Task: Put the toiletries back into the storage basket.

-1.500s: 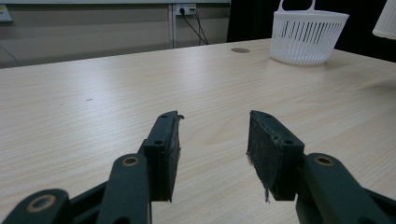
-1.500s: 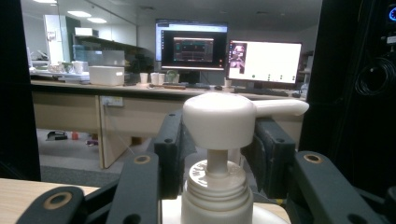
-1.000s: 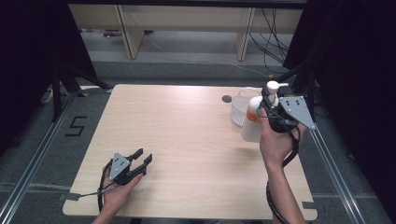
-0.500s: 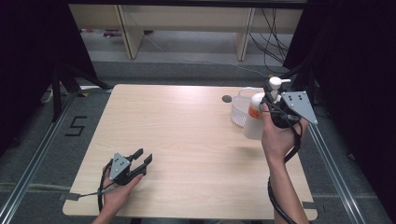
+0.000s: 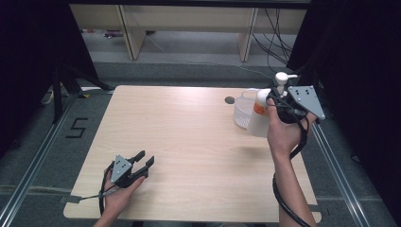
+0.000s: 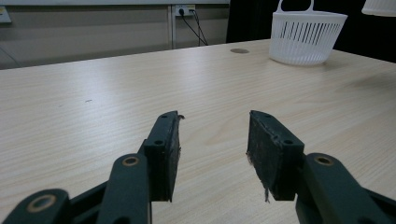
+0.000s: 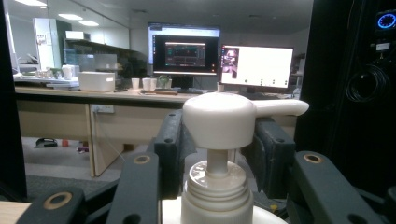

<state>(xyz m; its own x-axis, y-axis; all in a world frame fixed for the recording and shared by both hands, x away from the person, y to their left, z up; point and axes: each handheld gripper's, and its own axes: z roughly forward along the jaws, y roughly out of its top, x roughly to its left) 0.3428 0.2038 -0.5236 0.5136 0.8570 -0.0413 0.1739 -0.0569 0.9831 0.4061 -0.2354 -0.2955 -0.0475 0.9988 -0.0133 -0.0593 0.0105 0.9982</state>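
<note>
The right hand-held gripper (image 5: 278, 100) pinched a white pump bottle (image 5: 261, 116) beside the basket (image 5: 242, 113) near the table's (image 5: 189, 142) far right corner; the left hand-held gripper (image 5: 144, 160) rested spread near its front left corner

Even overhead light, dark margins

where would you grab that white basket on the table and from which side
Take the white basket by its upright handle loop at the top rim, coming down from above with the open left gripper. The slotted walls flare outward and look too wide for the jaws, while the thin handle stands free above the rim. This is a judgement.
</note>
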